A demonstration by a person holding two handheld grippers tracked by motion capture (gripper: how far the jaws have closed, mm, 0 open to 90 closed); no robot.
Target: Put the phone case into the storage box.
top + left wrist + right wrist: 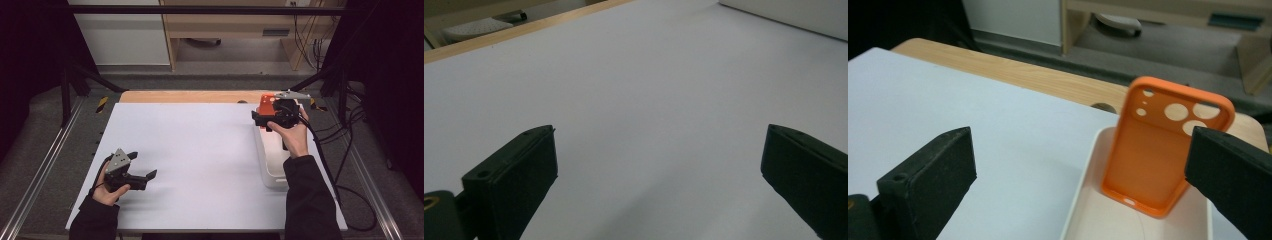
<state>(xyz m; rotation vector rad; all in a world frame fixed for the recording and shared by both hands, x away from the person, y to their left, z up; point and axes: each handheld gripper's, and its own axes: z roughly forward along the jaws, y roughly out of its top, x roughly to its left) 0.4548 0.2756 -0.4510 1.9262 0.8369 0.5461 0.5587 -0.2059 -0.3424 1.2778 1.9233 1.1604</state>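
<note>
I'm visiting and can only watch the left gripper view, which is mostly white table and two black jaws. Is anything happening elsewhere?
Observer: Yes. The right gripper is held over a white tray at the table's right side.
Operator: Is anything in that tray?
Observer: An orange phone case stands upright at the tray's far end, camera holes at the top.
Operator: Has the gripper grabbed it?
Observer: No. In the right gripper view the jaws stand wide apart, the case ahead of them, unheld.
Operator: And my gripper?
Observer: From above, the left gripper sits low near the table's near left corner, jaws open.
</note>
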